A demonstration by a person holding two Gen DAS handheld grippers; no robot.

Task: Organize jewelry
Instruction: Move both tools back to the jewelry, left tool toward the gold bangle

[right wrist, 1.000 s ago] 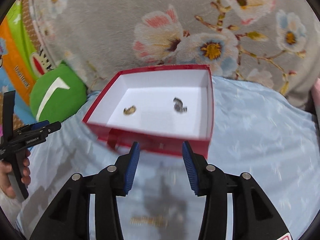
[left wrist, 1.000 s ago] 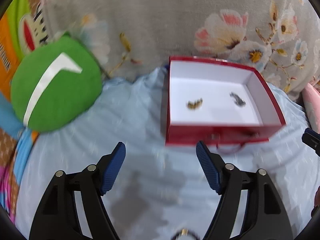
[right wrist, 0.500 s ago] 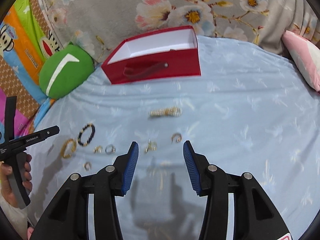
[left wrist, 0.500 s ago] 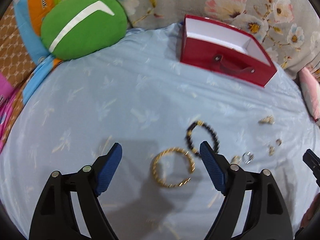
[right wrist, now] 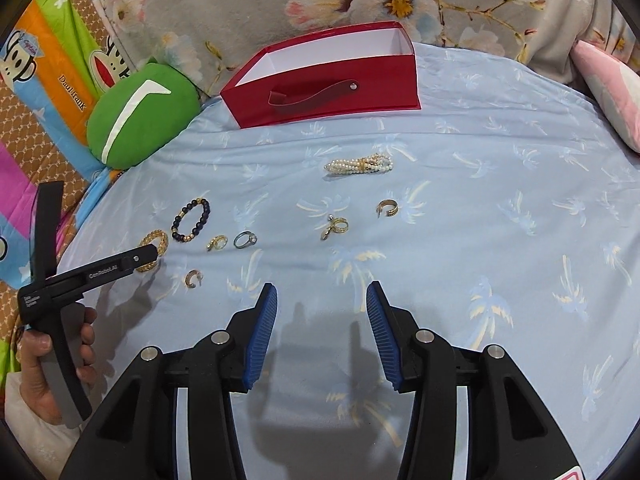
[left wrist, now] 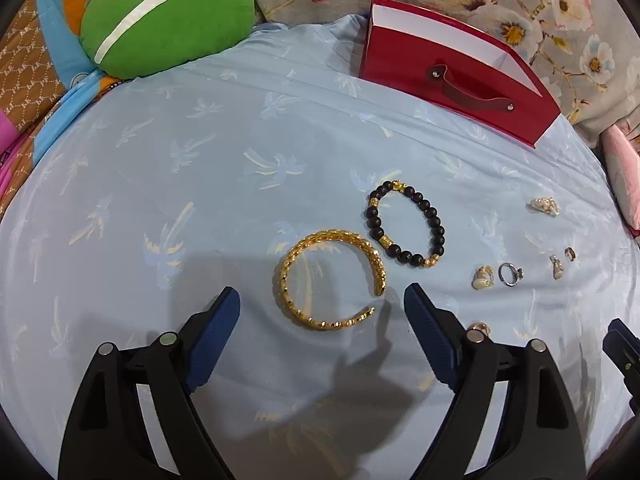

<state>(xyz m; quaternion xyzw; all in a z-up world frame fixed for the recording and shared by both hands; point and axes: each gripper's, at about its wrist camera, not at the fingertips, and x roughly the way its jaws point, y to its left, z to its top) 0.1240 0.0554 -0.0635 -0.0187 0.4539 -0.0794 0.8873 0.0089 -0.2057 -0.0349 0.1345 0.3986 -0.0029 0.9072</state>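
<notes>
Above the gold bangle (left wrist: 330, 280), the left tool (left wrist: 322, 306) angles downward, jaws opening.

Left gripper (left wrist: 322, 306): black angular plastic arms, ribbed dark-blue pads on the inner faces, round silver screws at the joints.
Right gripper (right wrist: 322, 300): same build — black arms, brighter blue ribbed pads, silver screws; a red-edged label at the lower right corner.
Marking: white lettering along the left gripper's black side.
Left hand (right wrist: 38, 376): white sleeve at the wrist — textured fabric.
</notes>
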